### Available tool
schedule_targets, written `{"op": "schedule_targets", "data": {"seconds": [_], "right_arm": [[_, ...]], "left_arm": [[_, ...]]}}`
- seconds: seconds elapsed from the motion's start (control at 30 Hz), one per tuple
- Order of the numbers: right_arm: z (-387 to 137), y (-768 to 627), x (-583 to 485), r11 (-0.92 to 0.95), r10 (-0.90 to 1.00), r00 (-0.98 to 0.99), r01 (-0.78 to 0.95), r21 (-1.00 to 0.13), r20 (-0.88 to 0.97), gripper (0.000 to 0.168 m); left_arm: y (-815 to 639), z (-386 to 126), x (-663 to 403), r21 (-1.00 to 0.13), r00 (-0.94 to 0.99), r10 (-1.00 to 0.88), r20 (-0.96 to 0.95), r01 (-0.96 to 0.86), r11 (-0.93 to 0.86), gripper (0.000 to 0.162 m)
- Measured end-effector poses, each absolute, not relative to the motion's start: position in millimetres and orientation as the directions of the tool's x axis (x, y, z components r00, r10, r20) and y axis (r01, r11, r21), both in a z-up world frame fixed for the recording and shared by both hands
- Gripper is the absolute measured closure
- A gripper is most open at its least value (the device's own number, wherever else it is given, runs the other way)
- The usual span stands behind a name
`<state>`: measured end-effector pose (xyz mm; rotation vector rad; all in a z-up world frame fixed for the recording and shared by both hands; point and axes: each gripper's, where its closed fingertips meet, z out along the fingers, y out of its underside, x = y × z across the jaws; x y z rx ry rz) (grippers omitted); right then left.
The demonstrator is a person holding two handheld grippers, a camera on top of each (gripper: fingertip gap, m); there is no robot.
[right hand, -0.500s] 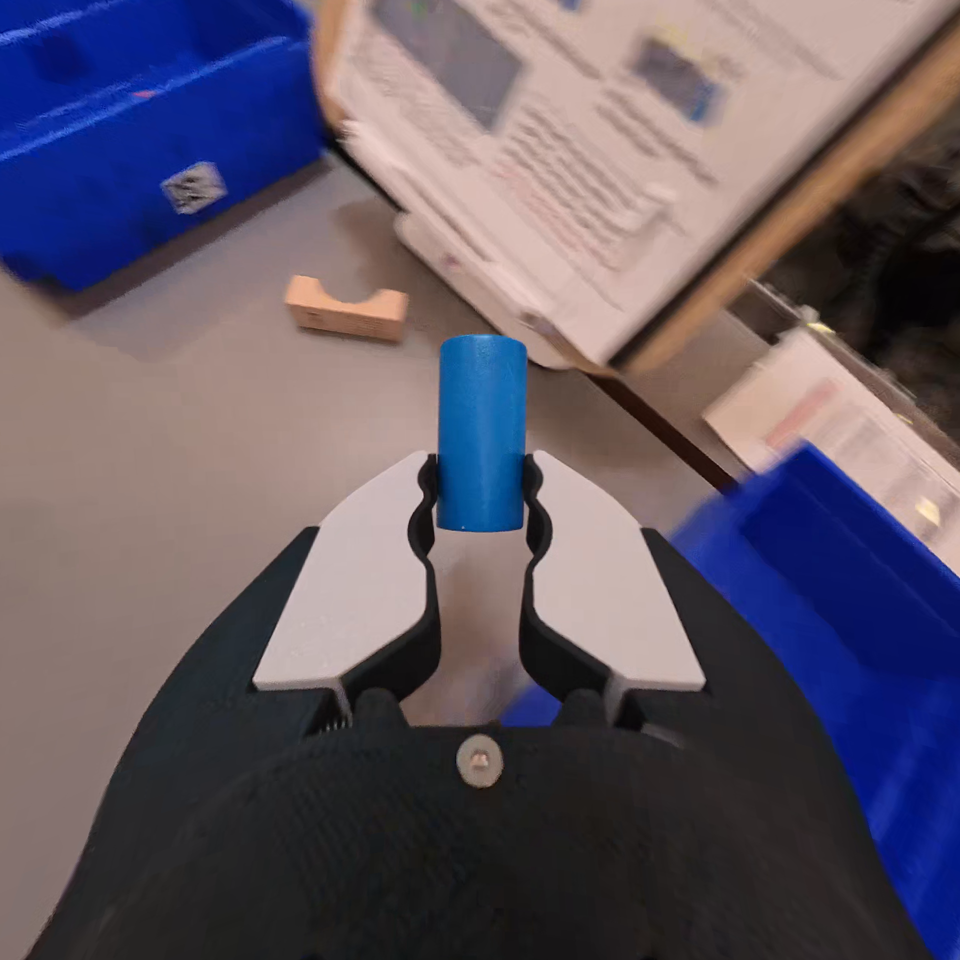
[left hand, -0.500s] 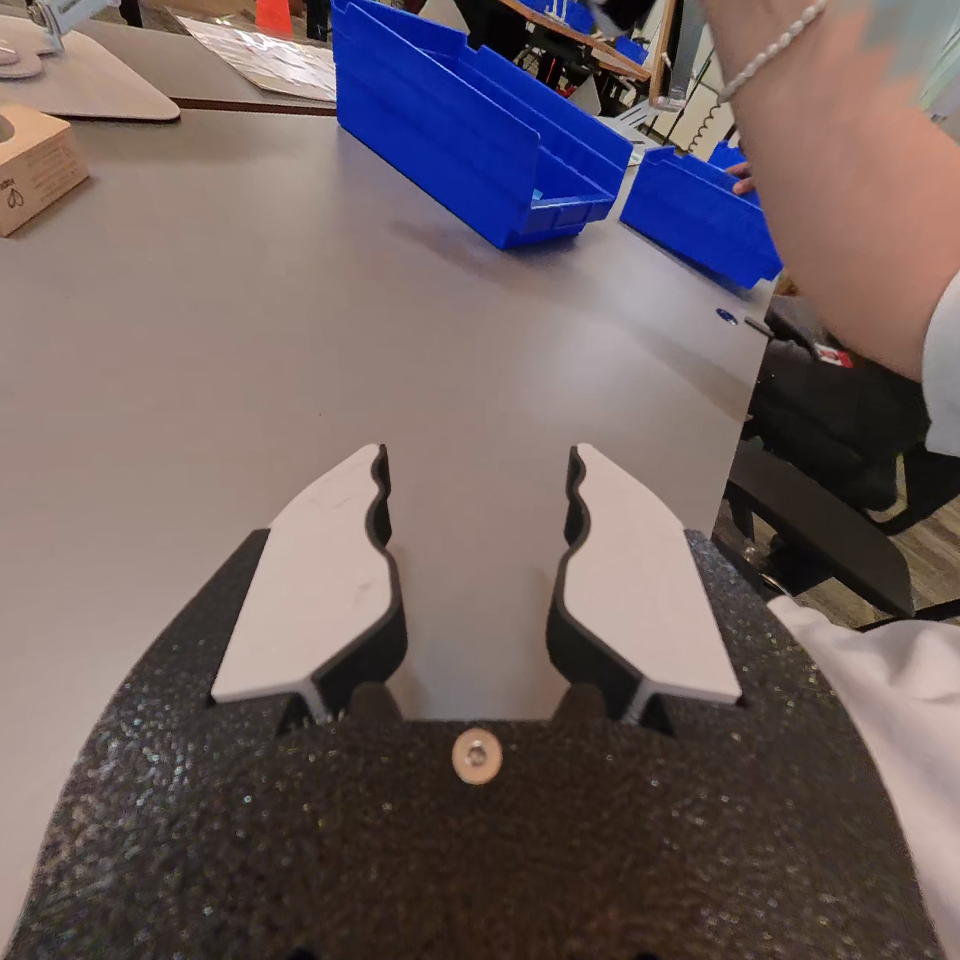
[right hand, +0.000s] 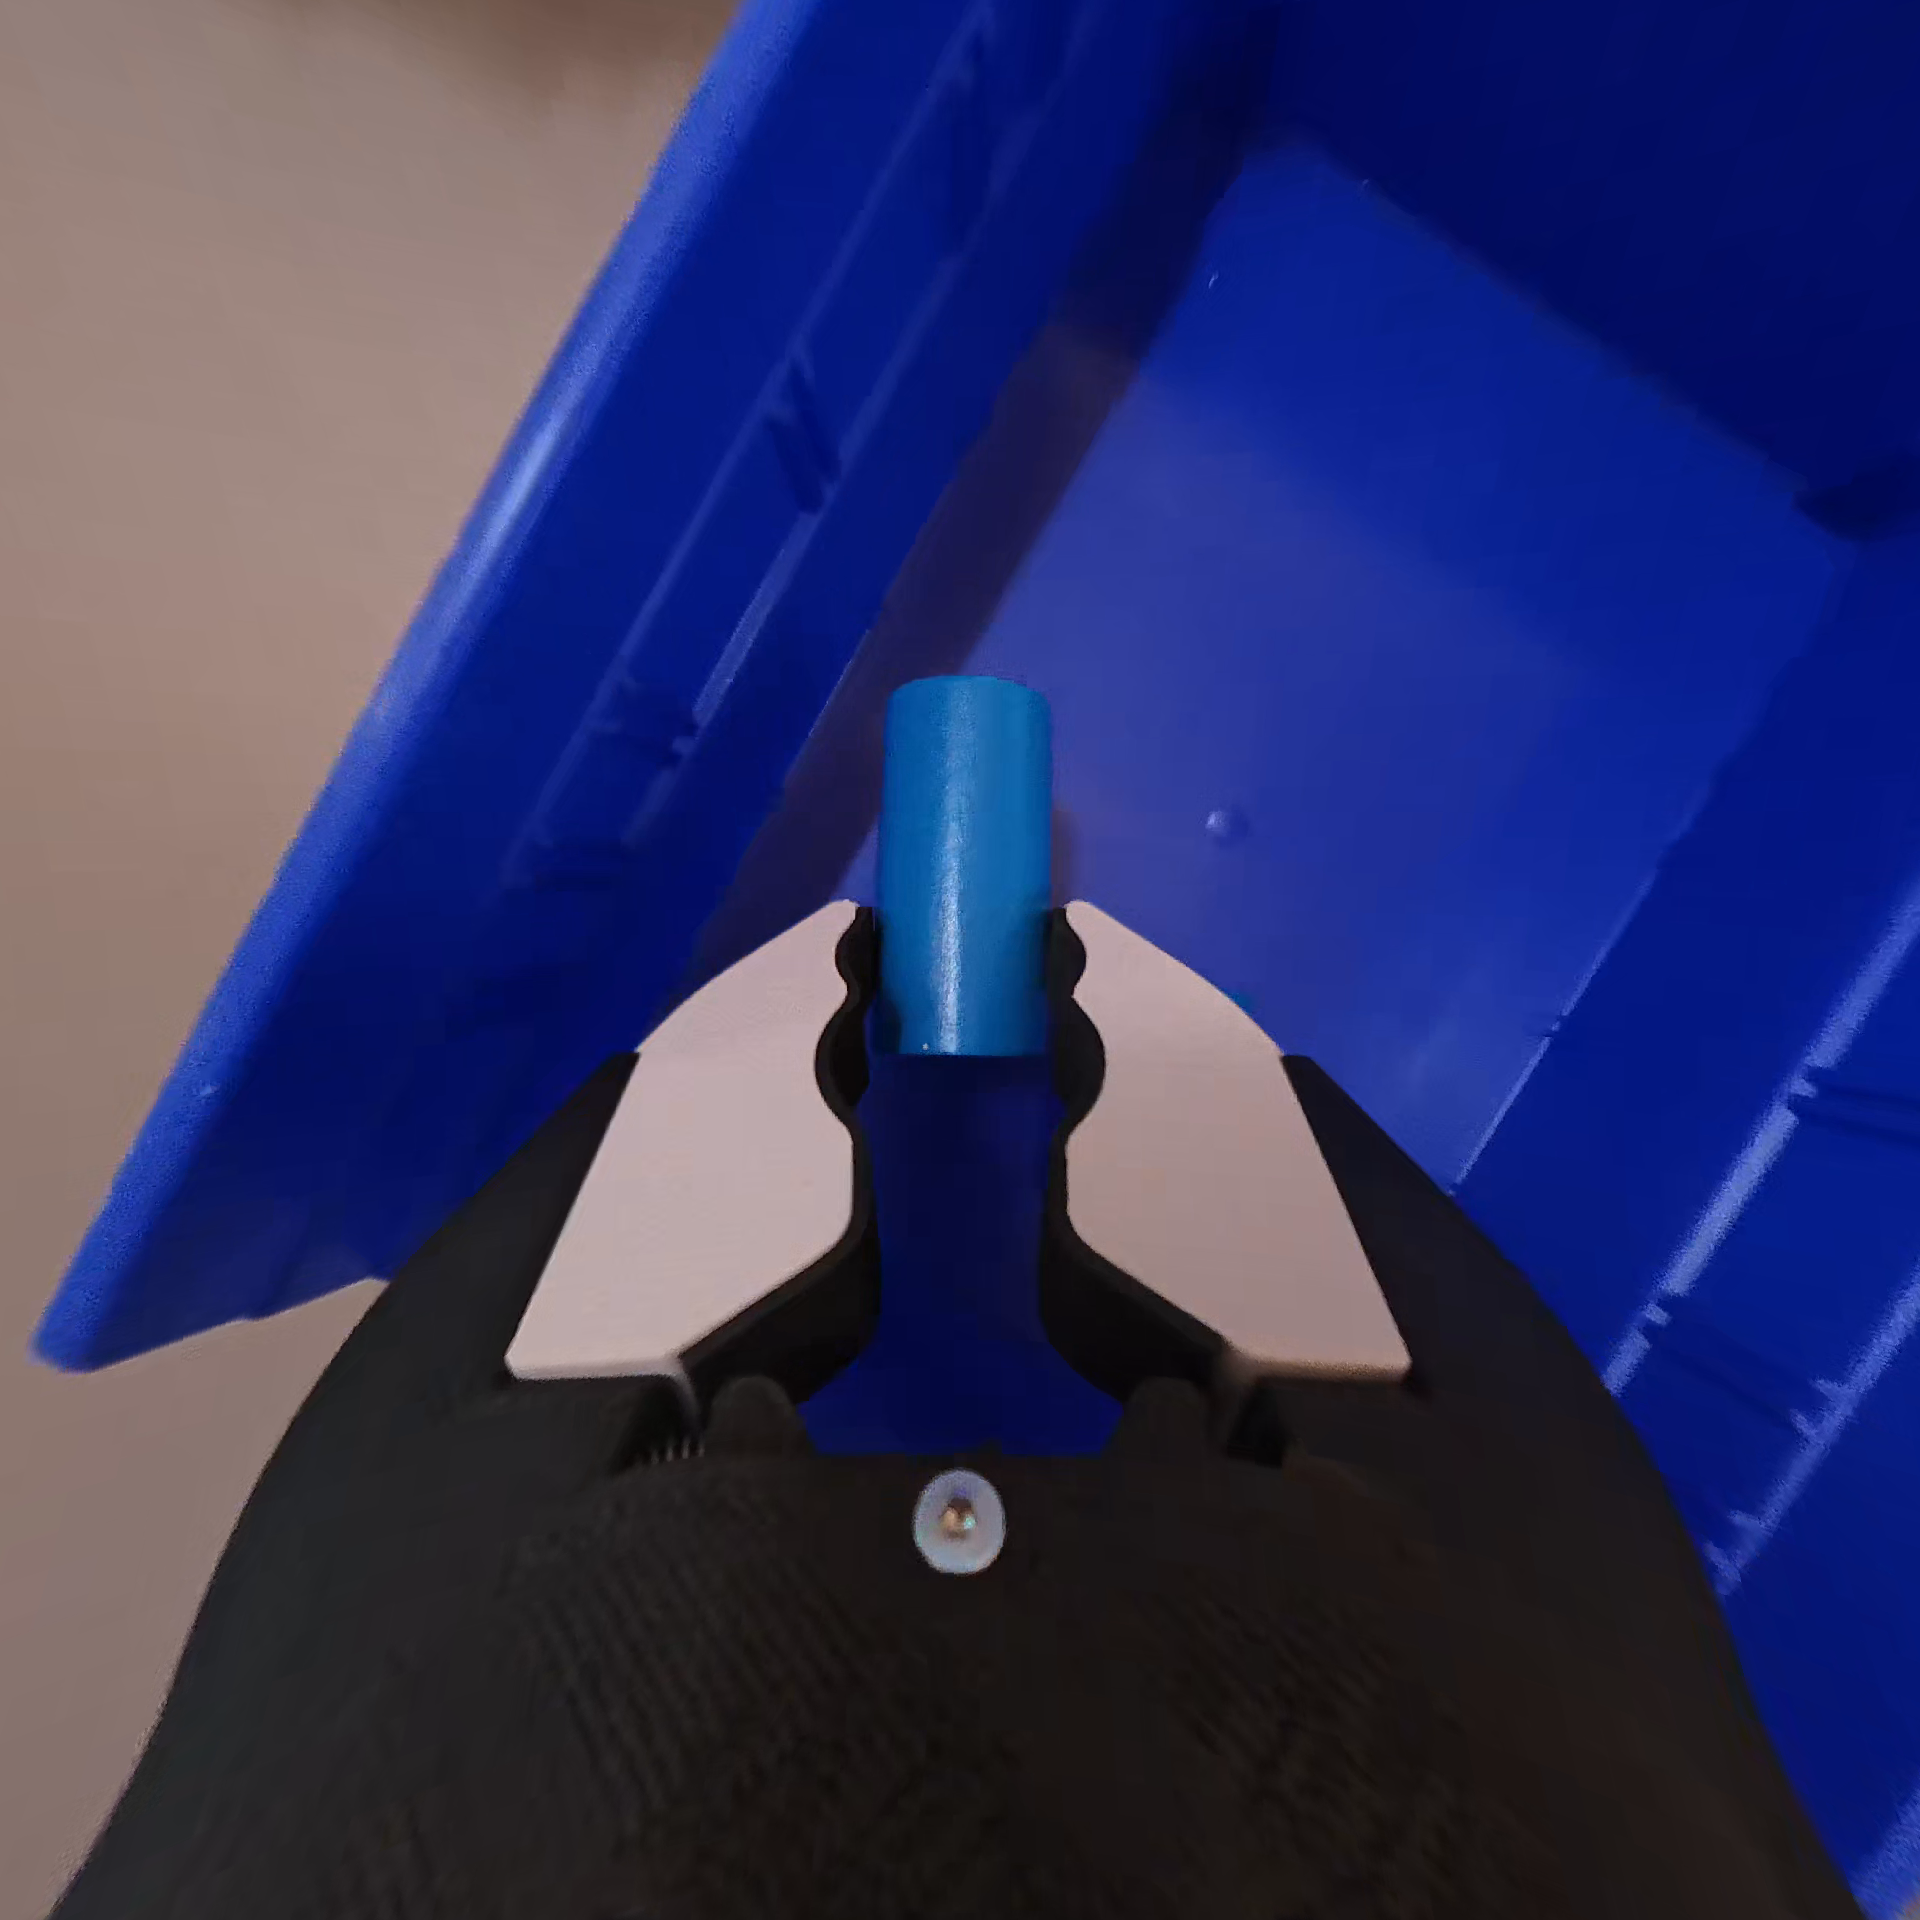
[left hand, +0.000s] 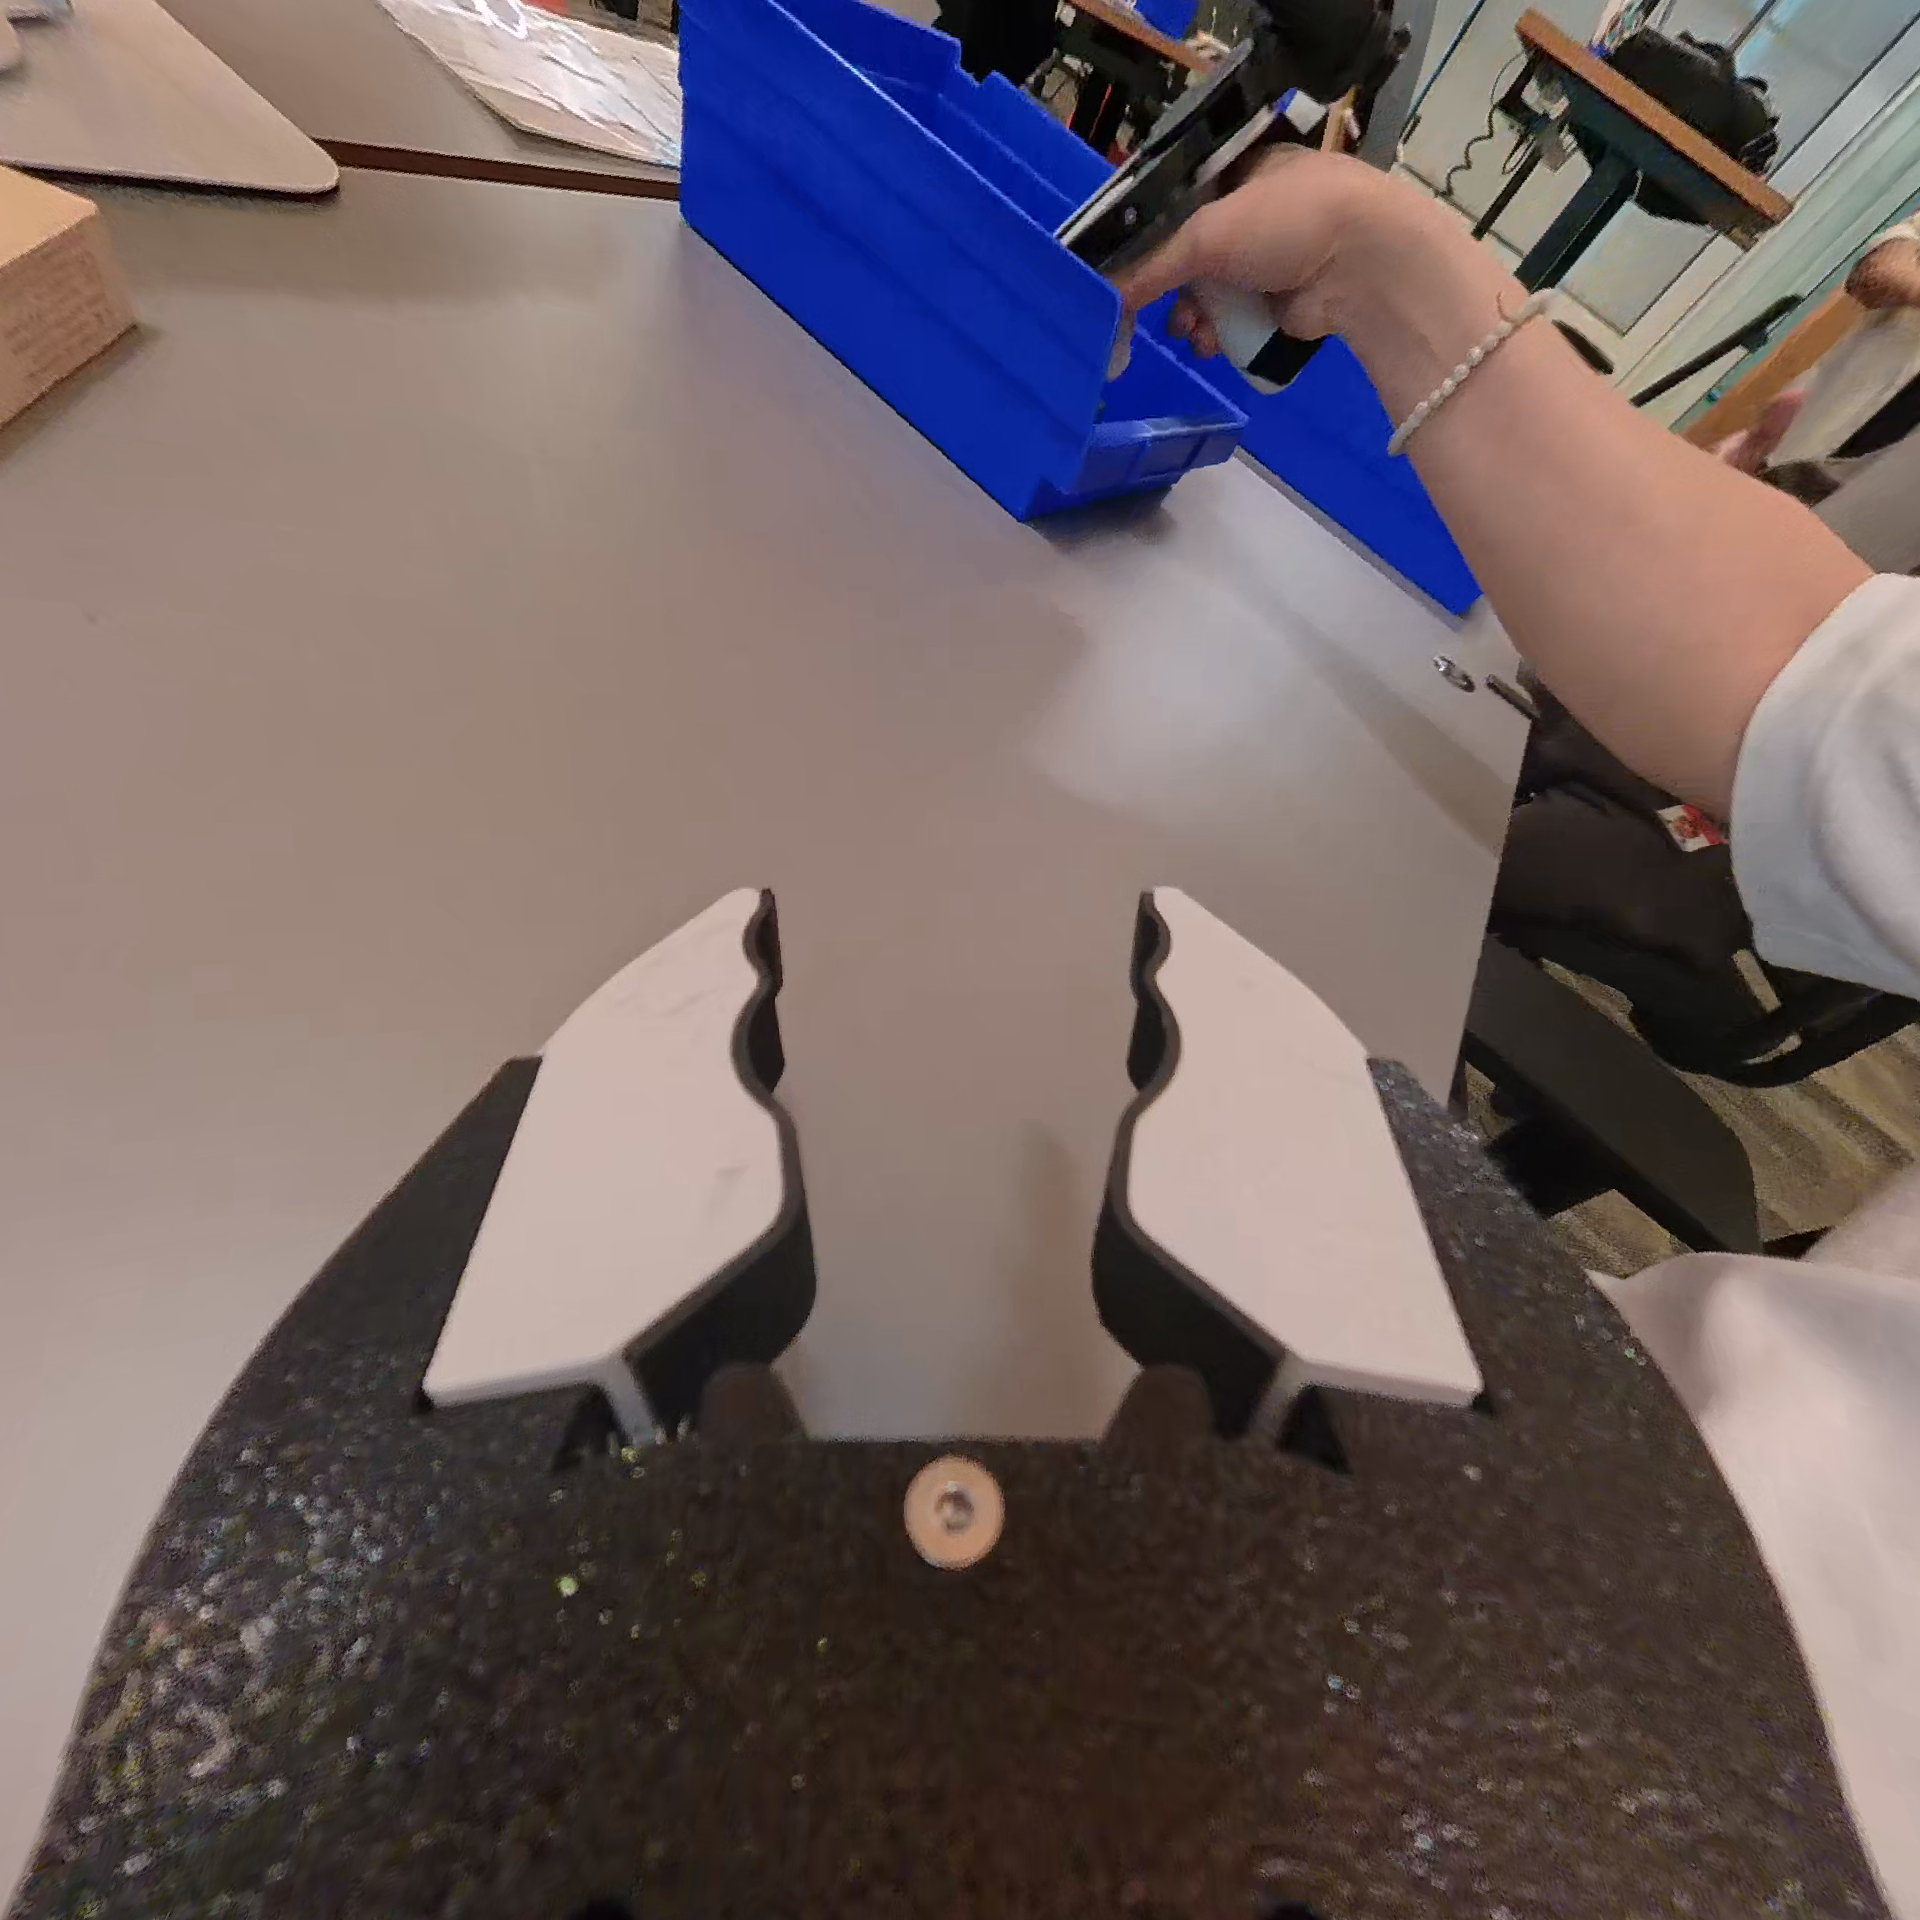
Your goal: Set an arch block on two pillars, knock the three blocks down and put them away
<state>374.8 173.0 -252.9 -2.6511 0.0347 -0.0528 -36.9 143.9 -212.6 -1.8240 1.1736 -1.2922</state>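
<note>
My right gripper (right hand: 961, 914) is shut on a light blue cylinder (right hand: 964, 862) and holds it over the inside of a blue plastic bin (right hand: 1403, 644), pointing down at the bin's floor. In the left wrist view the same bin (left hand: 904, 260) stands on the grey table (left hand: 468, 623), and a hand holds the right gripper's body (left hand: 1164, 177) over its near end; its fingertips are hidden behind the bin wall. My left gripper (left hand: 956, 904) is open and empty, low over the bare table.
A second blue bin (left hand: 1340, 457) stands behind the first near the table's right edge. A cardboard box (left hand: 52, 291) sits at far left, a flat grey board (left hand: 156, 114) and papers (left hand: 561, 73) at the back. Black chairs (left hand: 1621, 935) stand right of the table. My hands' fingertips stand some 40 centimetres from each other.
My right gripper has swung with the cylinder from over the table near a wooden block to over the inside of the blue bin. The left gripper has hardly moved.
</note>
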Motion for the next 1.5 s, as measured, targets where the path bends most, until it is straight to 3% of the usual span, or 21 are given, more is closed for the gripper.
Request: {"op": "schedule_targets", "data": {"seconds": [0.23,0.3,0.4,0.5,0.63,0.73,0.83,1.03,1.27,1.43,1.5], "right_arm": [[-279,160,372,-0.934,0.048,0.997,0.066,-0.351,0.062,0.121],[-260,161,379,-0.918,0.017,0.991,0.068,-0.39,0.132,0.115],[-199,173,373,-0.831,-0.013,0.958,0.148,-0.536,0.285,0.106],[-143,205,298,-0.618,0.222,0.893,0.44,-0.651,0.392,0.104],[-135,248,176,-0.25,0.62,0.527,0.835,-0.491,0.581,0.1],[-158,292,123,-0.1,0.747,0.31,0.927,-0.361,0.588,0.1],[-184,336,91,-0.021,0.818,0.189,0.954,-0.3,0.543,0.101],[-227,380,66,-0.008,0.922,0.085,0.979,-0.202,0.378,0.101],[-252,402,65,-0.033,0.957,0.078,0.987,-0.16,0.279,0.116],[-277,404,84,-0.068,0.967,0.079,0.996,-0.052,0.244,0.125],[-286,404,84,-0.085,0.967,0.095,0.995,-0.053,0.238,0.143]], "left_arm": [[150,-207,-22,-0.851,0.127,-0.91,0.395,-0.323,-0.415,0.097],[148,-207,-20,-0.852,0.122,-0.912,0.392,-0.326,-0.409,0.097],[142,-209,-21,-0.861,0.121,-0.921,0.371,-0.327,-0.39,0.096],[137,-213,-24,-0.859,0.118,-0.917,0.381,-0.32,-0.398,0.096],[131,-215,-24,-0.857,0.094,-0.912,0.398,-0.317,-0.407,0.096],[129,-211,-26,-0.865,0.084,-0.918,0.387,-0.313,-0.393,0.095],[128,-208,-30,-0.864,0.079,-0.916,0.392,-0.312,-0.396,0.095],[131,-208,-51,-0.868,0.106,-0.924,0.368,-0.318,-0.382,0.094],[145,-208,-72,-0.858,0.143,-0.897,0.419,-0.26,-0.442,0.094],[150,-209,-79,-0.857,0.155,-0.892,0.424,-0.251,-0.451,0.094],[151,-211,-80,-0.853,0.157,-0.89,0.427,-0.256,-0.455,0.094]]}}
